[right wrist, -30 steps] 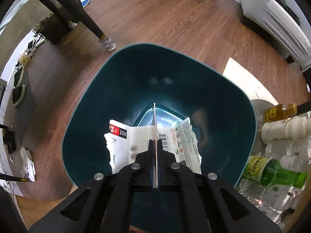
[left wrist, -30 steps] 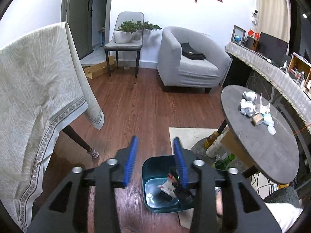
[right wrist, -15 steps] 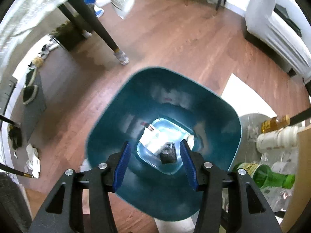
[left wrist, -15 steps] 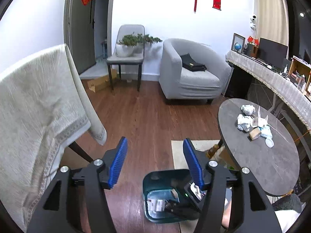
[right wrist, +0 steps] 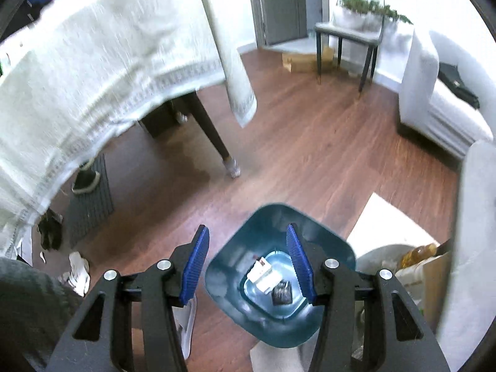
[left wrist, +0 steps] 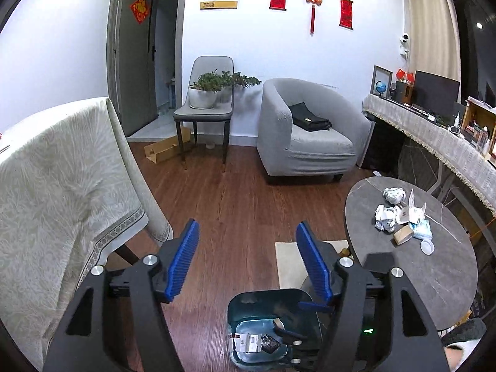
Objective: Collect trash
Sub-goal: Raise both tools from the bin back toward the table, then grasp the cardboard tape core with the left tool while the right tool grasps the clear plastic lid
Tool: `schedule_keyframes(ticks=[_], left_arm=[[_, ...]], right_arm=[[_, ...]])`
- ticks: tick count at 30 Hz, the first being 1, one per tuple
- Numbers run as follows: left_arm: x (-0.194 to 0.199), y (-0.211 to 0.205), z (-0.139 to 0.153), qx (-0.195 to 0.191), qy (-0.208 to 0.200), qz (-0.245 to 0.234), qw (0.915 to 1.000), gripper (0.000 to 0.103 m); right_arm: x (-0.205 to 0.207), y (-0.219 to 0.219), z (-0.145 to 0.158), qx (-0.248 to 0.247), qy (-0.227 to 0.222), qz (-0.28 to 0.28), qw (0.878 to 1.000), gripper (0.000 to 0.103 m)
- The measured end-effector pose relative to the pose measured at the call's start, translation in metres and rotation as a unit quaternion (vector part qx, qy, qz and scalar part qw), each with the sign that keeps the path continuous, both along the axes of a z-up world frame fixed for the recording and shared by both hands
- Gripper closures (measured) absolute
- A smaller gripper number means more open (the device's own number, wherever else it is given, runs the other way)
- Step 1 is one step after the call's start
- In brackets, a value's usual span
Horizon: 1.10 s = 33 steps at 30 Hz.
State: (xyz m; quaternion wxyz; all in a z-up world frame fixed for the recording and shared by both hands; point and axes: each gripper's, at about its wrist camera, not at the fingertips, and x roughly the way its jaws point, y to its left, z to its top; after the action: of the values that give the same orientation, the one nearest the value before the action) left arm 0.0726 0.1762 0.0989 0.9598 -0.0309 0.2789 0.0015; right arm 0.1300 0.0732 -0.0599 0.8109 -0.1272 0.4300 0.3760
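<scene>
A teal bin [left wrist: 263, 299] [right wrist: 229, 266] stands on the wood floor beside the round grey table [left wrist: 434, 279]. At its bottom lie a white wrapper [right wrist: 263, 274] [left wrist: 248, 342] and a small dark piece [right wrist: 282, 293]. My right gripper [right wrist: 247, 231] hangs well above the bin, open, with nothing between its blue pads. My left gripper [left wrist: 247, 229] is higher and points over the floor; its jaws are opening and hold nothing. On the round table lie crumpled paper balls [left wrist: 386, 217], a small box [left wrist: 403, 234], a blue packet [left wrist: 420, 229] and a white lid [left wrist: 427, 246].
A table under a pale cloth [left wrist: 62, 186] [right wrist: 93, 62] fills the left, its leg [right wrist: 214, 136] near the bin. A grey armchair [left wrist: 303, 136] and a chair with a potted plant [left wrist: 204, 105] stand at the far wall. Bottles [right wrist: 418, 254] lie under the round table on a pale rug [left wrist: 288, 257].
My right gripper opened, dropped the white wrapper into the bin and rose well above it. My left gripper widened and lifted a little.
</scene>
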Motion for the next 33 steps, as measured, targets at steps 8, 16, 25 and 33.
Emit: schedule_keyframes(ticks=[8, 16, 25, 33], left_arm=[[0.007, -0.021, 0.004, -0.005, -0.013, -0.017, 0.9998, 0.026], [0.029, -0.071, -0.007, -0.012, -0.006, -0.069, 0.9975, 0.024], [0.052, -0.137, -0.025, -0.007, 0.009, -0.127, 0.9918, 0.024], [0.077, -0.197, -0.054, -0.001, 0.038, -0.177, 0.9835, 0.024]], right_arm=[[-0.002, -0.043, 0.053, 0.028, -0.058, -0.031, 0.997, 0.05], [0.014, -0.121, 0.072, 0.018, -0.086, -0.107, 0.99, 0.05], [0.024, -0.208, 0.068, 0.017, -0.08, -0.185, 0.979, 0.05], [0.023, -0.263, 0.061, 0.015, -0.071, -0.22, 0.973, 0.05]])
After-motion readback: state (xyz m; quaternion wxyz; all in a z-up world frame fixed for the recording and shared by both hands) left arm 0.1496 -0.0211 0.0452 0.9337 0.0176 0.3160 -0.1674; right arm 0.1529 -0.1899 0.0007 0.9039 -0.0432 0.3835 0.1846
